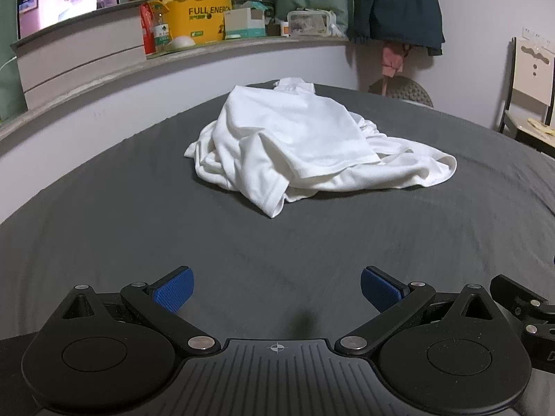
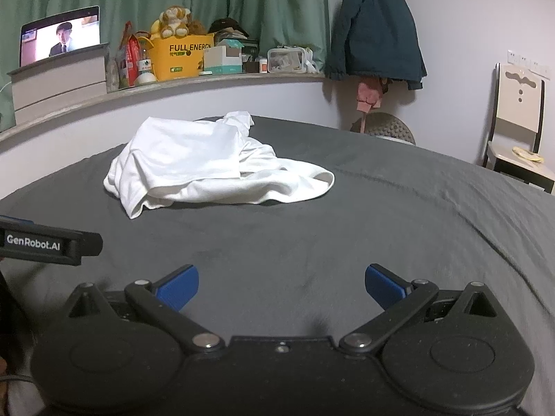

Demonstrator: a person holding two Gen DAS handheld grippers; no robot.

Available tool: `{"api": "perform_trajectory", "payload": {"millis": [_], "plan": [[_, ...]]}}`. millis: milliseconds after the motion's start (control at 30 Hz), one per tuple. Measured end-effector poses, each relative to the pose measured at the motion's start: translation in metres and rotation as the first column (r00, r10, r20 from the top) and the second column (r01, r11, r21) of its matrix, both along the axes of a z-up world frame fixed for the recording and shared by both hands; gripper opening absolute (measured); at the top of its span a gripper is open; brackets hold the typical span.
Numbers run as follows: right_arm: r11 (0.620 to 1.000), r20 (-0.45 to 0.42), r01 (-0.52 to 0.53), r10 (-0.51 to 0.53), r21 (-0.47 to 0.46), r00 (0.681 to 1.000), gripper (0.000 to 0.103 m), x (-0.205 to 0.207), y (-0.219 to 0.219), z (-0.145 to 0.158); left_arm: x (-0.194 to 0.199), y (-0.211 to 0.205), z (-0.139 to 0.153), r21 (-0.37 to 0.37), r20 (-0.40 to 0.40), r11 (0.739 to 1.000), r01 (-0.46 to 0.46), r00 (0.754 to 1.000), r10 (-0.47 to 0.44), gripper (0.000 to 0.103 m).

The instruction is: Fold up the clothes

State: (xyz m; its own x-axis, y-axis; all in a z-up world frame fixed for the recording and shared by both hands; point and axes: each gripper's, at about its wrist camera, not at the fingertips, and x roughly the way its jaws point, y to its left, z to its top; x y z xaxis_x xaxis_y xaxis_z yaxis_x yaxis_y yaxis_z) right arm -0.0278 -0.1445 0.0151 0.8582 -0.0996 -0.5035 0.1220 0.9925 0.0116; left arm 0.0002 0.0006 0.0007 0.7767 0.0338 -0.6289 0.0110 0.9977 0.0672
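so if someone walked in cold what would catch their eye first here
The crumpled white garment heaped in the middle of the dark grey bed sheet, bright against it. Then the two open grippers, left gripper and right gripper, low in the foreground with blue pads spread and nothing held. Behind, a lit laptop screen and a yellow box with a plush toy on the ledge.

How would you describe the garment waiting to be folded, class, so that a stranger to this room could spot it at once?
Start at the wide dark grey bed below the cluttered ledge. Near its middle, toward the ledge, lies a crumpled white shirt. It is the only thing lying on the grey cover and the only white cloth there, unlike the dark teal jacket hanging on the wall.
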Motion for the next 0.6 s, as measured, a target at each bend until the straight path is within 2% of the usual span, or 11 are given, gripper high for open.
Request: {"api": "perform_trajectory", "payload": {"millis": [600], "plan": [[1.000,-0.019,0.010,-0.009,0.014,1.000,0.103,0.0030,-0.0022,-0.0050,0.0016,-0.0034,-0.0027,-0.008,-0.009,1.000,0.002,1.000,-0.002,0.103]]}}
